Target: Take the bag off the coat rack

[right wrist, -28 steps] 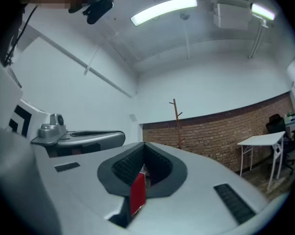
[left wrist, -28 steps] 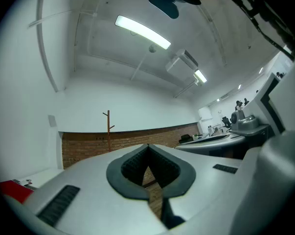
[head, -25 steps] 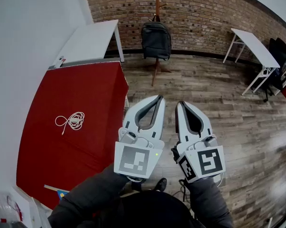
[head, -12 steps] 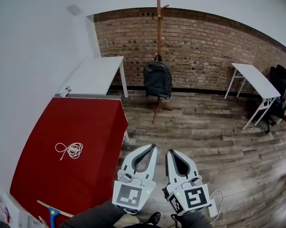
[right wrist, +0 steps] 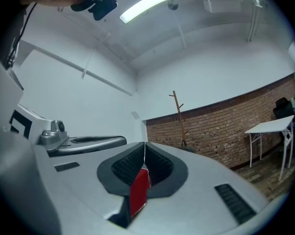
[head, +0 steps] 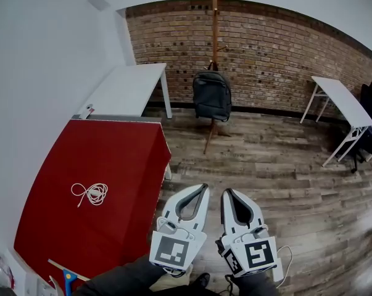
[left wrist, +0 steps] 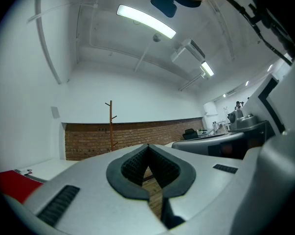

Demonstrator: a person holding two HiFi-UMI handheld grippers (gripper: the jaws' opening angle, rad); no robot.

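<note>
Both grippers: my left gripper (head: 203, 187) and right gripper (head: 225, 191) are clenched tip to tip, nothing held in either
Risk, grip: if my jaws are shut on arrival I'd shove the bag (head: 212, 95) instead of catching it
Risk, rack: pulling outward without lifting first could tip the coat rack (head: 214, 17)
Risk, path: red table (head: 99, 184) near my left gripper, could clip it
Bag position: hanging on the coat rack by the brick wall, ahead of me, well apart from both grippers

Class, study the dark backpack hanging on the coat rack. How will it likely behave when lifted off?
The backpack looks soft-sided, so it will probably sag and swing when lifted. Its rounded shape suggests contents, so perhaps some weight. The coat rack is a thin pole and might wobble.
</note>
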